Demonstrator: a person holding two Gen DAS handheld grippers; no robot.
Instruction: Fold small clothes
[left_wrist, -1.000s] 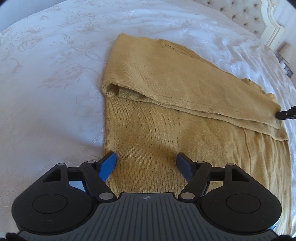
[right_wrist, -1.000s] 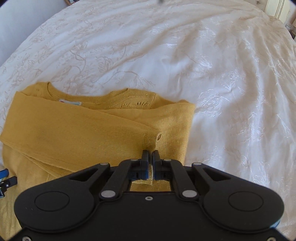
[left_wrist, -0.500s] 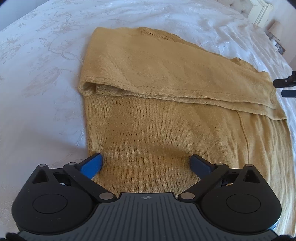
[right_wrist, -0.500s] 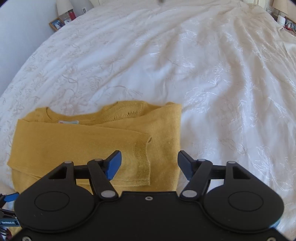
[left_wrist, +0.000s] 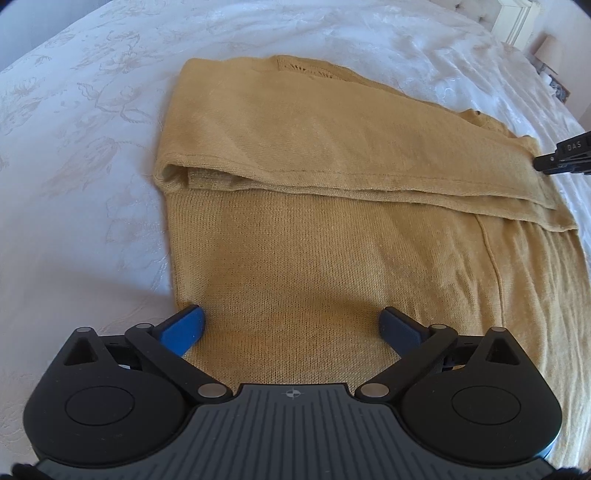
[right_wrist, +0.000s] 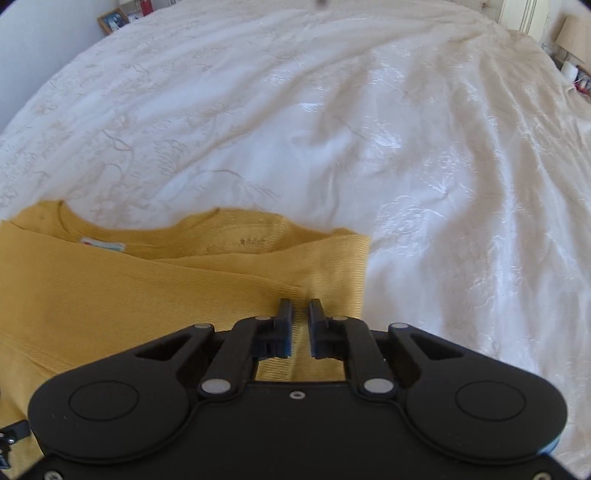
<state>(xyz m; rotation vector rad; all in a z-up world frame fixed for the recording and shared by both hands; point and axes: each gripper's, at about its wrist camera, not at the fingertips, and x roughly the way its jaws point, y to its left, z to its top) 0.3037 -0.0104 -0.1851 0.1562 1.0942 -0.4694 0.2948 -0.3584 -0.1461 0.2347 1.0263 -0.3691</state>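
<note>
A mustard-yellow knit sweater (left_wrist: 314, 229) lies flat on the white bed, its sleeves folded across the chest. My left gripper (left_wrist: 291, 325) is wide open over the sweater's lower left edge, empty. In the right wrist view the sweater (right_wrist: 147, 288) shows its collar and label. My right gripper (right_wrist: 300, 321) hangs over the sweater's right side near the folded sleeve, its jaws nearly closed with a narrow gap and nothing between them. The right gripper's tip also shows at the right edge of the left wrist view (left_wrist: 565, 155).
A white embroidered bedspread (right_wrist: 369, 129) covers the bed all around the sweater. A tufted headboard and a lamp (left_wrist: 546, 48) stand at the far right. A picture frame (right_wrist: 114, 20) sits on a nightstand at the far left.
My right gripper opened and let go of the sleeve cuff, pulled back, then narrowed again to a small gap. My left gripper opened wider and stayed over the hem.
</note>
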